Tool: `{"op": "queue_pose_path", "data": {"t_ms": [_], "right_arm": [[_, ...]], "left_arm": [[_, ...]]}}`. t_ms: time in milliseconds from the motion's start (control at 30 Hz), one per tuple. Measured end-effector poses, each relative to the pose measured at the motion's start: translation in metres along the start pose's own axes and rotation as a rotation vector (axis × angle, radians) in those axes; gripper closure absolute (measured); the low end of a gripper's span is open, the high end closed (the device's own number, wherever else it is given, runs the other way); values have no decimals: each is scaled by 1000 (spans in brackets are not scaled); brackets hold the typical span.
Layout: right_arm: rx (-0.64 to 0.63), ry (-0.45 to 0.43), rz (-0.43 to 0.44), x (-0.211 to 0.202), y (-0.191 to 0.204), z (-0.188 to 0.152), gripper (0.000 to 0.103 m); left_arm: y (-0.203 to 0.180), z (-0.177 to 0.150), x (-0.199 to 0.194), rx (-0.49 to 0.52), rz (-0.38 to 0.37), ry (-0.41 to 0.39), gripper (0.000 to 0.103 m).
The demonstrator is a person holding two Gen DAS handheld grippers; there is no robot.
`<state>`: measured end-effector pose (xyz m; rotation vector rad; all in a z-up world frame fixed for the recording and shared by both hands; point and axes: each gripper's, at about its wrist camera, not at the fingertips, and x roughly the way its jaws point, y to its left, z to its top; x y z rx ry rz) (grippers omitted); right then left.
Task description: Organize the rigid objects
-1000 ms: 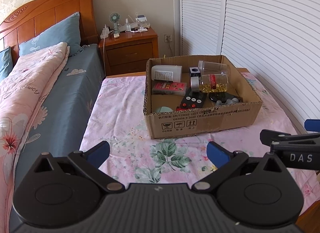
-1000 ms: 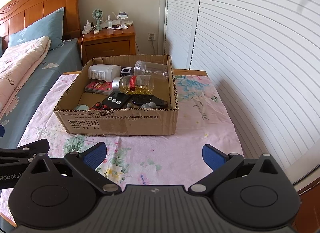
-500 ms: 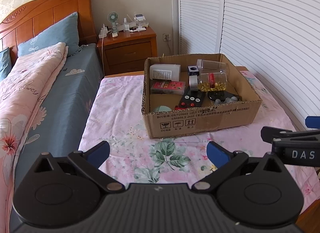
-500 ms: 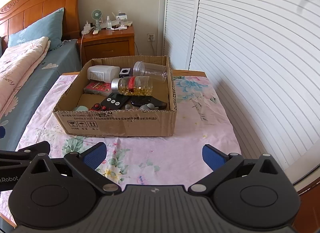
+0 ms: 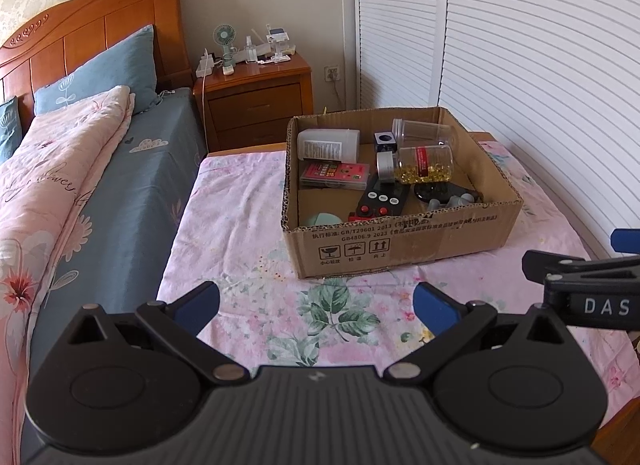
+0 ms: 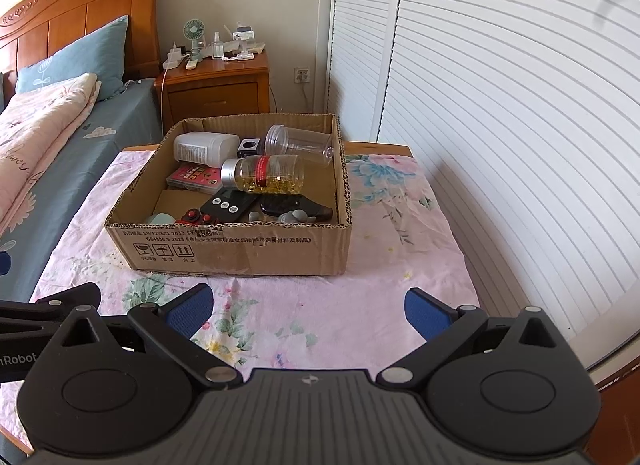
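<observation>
The floral-covered tabletop (image 6: 400, 249) is carrying the cardboard box (image 6: 240, 253), sitting ahead of both your grippers. You are holding the left gripper (image 5: 316, 305) and the right gripper (image 6: 308, 305) spread wide, each pinching nothing, hovering near the tabletop's front edge. Inside the box, a white bottle (image 6: 204, 147), a capsule jar (image 6: 264, 173), a clear jar (image 6: 300, 143) and a black remote (image 6: 228, 205) are lying jumbled together.

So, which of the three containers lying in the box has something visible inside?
The jar with the silver cap and red label: yellow capsules show inside. The clear jar looks empty; the white bottle is opaque.
</observation>
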<state>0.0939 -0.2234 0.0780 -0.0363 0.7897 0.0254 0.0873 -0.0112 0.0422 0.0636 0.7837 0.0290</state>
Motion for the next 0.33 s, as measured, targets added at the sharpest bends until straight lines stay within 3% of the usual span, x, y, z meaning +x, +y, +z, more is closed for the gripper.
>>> {"op": "queue_pose_path", "data": {"t_ms": [333], "right_arm": [[-7, 0, -3, 0, -1, 0, 0]], "left_arm": [[-1, 0, -1, 2, -4, 2, 1]]}}
